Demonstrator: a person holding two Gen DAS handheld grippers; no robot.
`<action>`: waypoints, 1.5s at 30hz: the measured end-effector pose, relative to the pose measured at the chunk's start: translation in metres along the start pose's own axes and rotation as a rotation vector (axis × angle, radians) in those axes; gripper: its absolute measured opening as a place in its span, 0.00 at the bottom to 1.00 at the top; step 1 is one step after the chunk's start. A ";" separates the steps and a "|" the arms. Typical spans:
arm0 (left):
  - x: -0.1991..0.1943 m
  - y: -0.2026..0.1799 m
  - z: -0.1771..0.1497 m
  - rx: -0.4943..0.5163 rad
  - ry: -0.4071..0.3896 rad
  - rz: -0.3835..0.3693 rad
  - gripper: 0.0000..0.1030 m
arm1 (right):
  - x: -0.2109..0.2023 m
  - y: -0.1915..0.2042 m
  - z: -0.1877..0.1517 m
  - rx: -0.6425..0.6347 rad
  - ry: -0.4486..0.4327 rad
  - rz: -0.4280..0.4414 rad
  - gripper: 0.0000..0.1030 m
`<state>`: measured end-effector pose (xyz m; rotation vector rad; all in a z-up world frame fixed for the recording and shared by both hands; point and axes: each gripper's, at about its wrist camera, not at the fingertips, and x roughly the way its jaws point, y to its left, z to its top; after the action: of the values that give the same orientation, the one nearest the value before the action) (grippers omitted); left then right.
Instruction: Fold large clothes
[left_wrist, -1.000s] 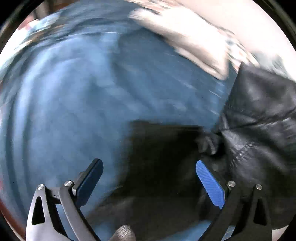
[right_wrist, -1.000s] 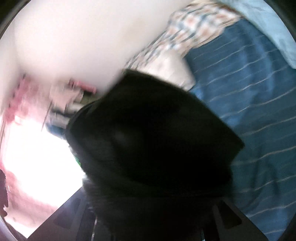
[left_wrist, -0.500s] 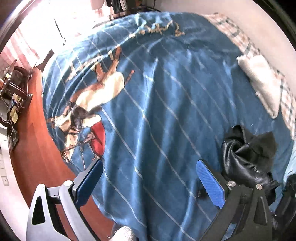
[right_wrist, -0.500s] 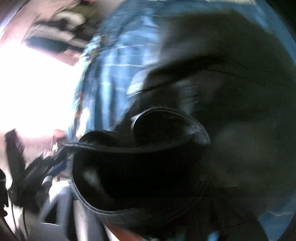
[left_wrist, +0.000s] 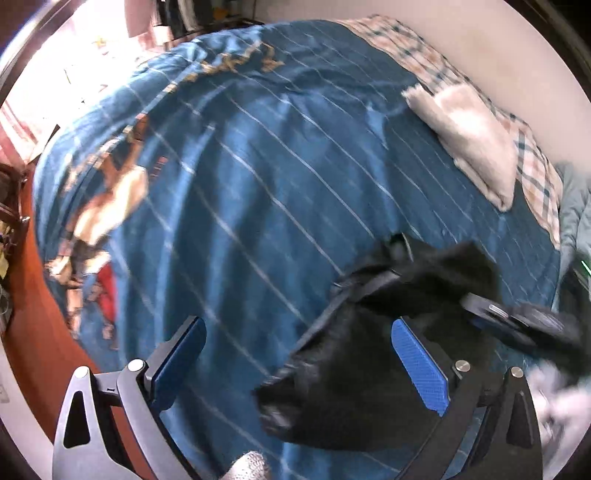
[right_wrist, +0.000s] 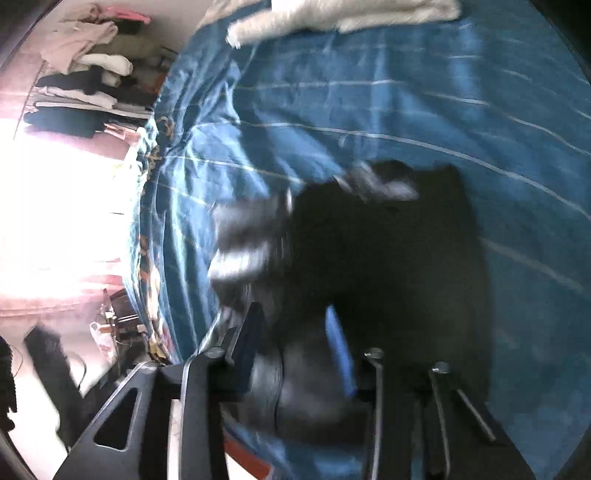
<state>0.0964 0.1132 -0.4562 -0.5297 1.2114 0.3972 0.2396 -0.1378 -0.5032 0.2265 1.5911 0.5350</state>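
Note:
A black garment (left_wrist: 376, 339) lies bunched on the blue striped bedspread (left_wrist: 240, 184), at the lower right of the left wrist view. My left gripper (left_wrist: 299, 362) is open and empty above the bed, its right pad (left_wrist: 419, 369) over the garment. The right gripper (left_wrist: 517, 321) shows blurred at the garment's right edge. In the right wrist view the black garment (right_wrist: 388, 258) fills the middle, blurred. My right gripper (right_wrist: 295, 343) has garment fabric between its fingers, which stand somewhat apart; the grip is too blurred to read.
A white folded towel (left_wrist: 469, 133) lies on a plaid sheet (left_wrist: 535, 173) by the wall at the right. The bed's left edge drops to a reddish floor (left_wrist: 33, 317). Hanging clothes (right_wrist: 85, 85) and a bright window are beyond the bed.
The black garment has gone from lifted close in front of the right camera to spread lower on the bed. The left gripper stayed open, with the garment now reaching under it.

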 end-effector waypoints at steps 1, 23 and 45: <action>0.009 -0.005 -0.002 0.016 0.011 0.026 1.00 | 0.021 0.001 0.011 -0.011 0.025 -0.051 0.36; 0.044 -0.005 -0.042 0.151 0.037 0.222 1.00 | 0.021 -0.013 0.054 0.001 -0.054 0.071 0.40; 0.066 0.047 -0.085 -0.603 0.048 -0.188 0.35 | 0.036 -0.182 0.000 0.207 0.127 0.610 0.70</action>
<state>0.0249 0.1028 -0.5490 -1.1672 1.0673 0.5932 0.2674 -0.2793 -0.6194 0.8653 1.6953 0.8626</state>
